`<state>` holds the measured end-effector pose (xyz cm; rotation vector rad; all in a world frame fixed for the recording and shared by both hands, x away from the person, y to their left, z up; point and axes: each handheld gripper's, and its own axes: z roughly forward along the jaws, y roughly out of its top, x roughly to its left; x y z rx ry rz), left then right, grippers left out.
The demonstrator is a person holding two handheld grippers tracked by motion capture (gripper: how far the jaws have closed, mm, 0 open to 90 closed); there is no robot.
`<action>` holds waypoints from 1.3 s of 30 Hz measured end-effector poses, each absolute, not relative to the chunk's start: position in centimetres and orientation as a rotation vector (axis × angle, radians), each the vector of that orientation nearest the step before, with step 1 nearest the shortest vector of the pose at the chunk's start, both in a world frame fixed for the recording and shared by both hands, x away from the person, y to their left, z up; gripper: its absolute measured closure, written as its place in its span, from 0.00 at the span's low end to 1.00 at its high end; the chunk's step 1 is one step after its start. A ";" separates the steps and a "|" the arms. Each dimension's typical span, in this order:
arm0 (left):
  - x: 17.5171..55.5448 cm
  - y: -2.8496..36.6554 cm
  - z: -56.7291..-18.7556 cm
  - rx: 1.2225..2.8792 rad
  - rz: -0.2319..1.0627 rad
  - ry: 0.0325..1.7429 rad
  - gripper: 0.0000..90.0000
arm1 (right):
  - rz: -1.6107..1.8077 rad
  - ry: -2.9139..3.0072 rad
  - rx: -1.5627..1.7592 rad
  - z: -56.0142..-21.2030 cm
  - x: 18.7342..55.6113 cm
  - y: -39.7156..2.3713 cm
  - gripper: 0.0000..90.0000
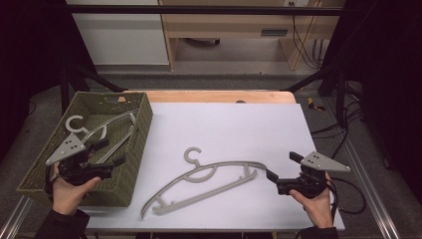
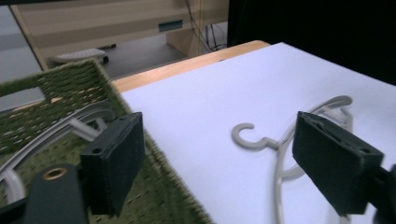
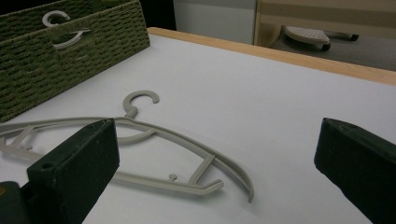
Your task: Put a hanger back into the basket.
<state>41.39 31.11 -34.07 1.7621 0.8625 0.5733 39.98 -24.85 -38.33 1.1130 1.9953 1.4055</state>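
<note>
The grey plastic hanger [image 1: 209, 181] lying right of the woven basket [image 1: 144, 124] looks light, stiff and slick, best pinched mid-bar; the left gripper [image 1: 102, 159] and the right gripper [image 1: 283, 172] both hold their jaws apart, empty.

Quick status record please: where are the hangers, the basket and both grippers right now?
surface: white sheet on a wooden table
basket: green woven basket, at the sheet's left edge
hanger in basket: grey hanger, lying inside
hanger on sheet: grey hanger, flat, hook pointing away from the person
left gripper: open, over the basket, holding nothing
right gripper: open, just right of the sheet hanger, holding nothing
</note>
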 end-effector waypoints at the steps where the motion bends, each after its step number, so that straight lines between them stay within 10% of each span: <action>1: 41.2 30.8 -34.0 1.765 0.576 0.856 0.16 | 1.407 1.994 1.111 -38.3 40.0 -24.8 0.00; 39: 42.8 20.4 -39.1 2.083 0.393 0.735 0.19 | 1.412 2.000 1.106 -38.3 39.9 -24.9 0.00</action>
